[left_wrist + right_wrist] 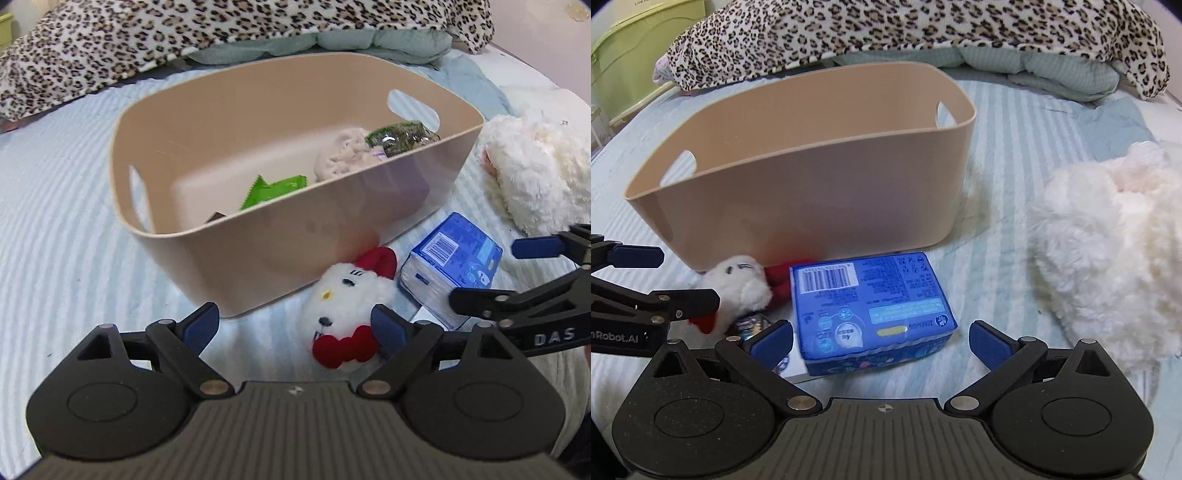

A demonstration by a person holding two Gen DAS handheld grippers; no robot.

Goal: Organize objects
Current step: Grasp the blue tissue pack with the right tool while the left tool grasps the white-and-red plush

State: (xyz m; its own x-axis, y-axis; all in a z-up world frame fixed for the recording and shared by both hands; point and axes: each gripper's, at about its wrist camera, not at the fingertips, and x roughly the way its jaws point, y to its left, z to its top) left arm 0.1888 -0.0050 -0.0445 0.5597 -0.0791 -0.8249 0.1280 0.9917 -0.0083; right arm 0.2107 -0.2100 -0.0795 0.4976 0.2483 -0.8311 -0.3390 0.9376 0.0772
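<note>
Blue-padded fingers of the left gripper [295, 328] stand apart, with the cat plush [345, 306] between and just beyond them; its right pad touches the plush's red bow. The right gripper [881, 341] is spread wide too, its fingers on either side of the blue pack [866, 306], not clamped on it. Both items lie on the striped bed [55, 206] against the near wall of the beige bin [236, 251], with the plush left of the pack. Inside the bin sit a green packet [275, 190], a pale cloth lump [345, 153] and a dark jar [402, 138]. A fluffy white plush [1108, 266] lies to the right, and a leopard blanket [886, 33] lies behind the bin.
</note>
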